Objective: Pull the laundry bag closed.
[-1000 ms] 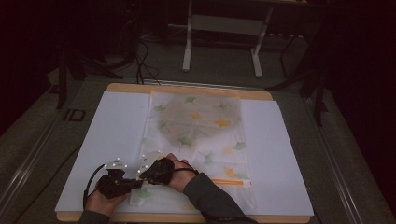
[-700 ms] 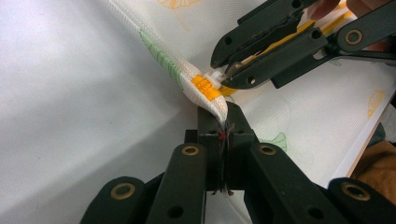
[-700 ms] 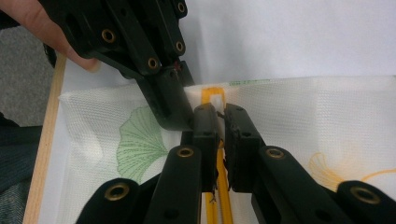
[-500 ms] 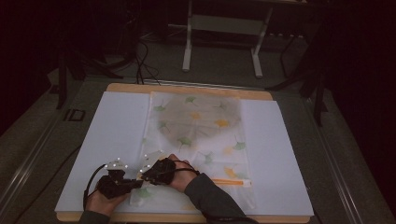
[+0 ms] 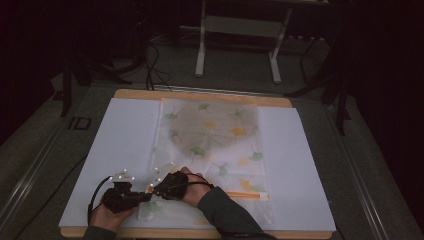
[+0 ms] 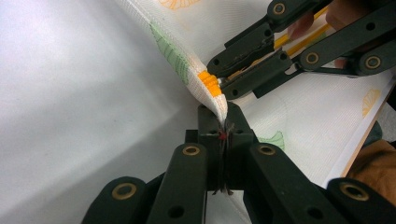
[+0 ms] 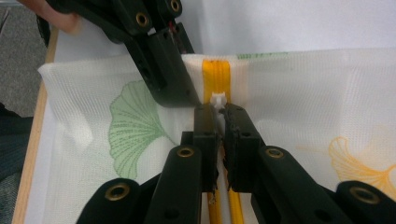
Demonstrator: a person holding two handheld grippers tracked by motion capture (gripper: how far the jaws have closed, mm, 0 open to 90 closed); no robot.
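Zipper at the bag's near-left corner

Mesh bag (image 5: 210, 145) lies flat on the counter (image 5: 120, 145). Your left tongs (image 6: 223, 133) are clamped on the bag's corner; your right tongs (image 7: 219, 109) are closed on the white zipper pull (image 7: 218, 99). Hold the corner taut and draw the pull straight along the yellow zipper (image 7: 216, 79).

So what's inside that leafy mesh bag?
Through the mesh bag a round greyish shape shows in its far half, too blurred to name. The left gripper pinches the bag's corner; the right gripper is shut on the zipper pull.
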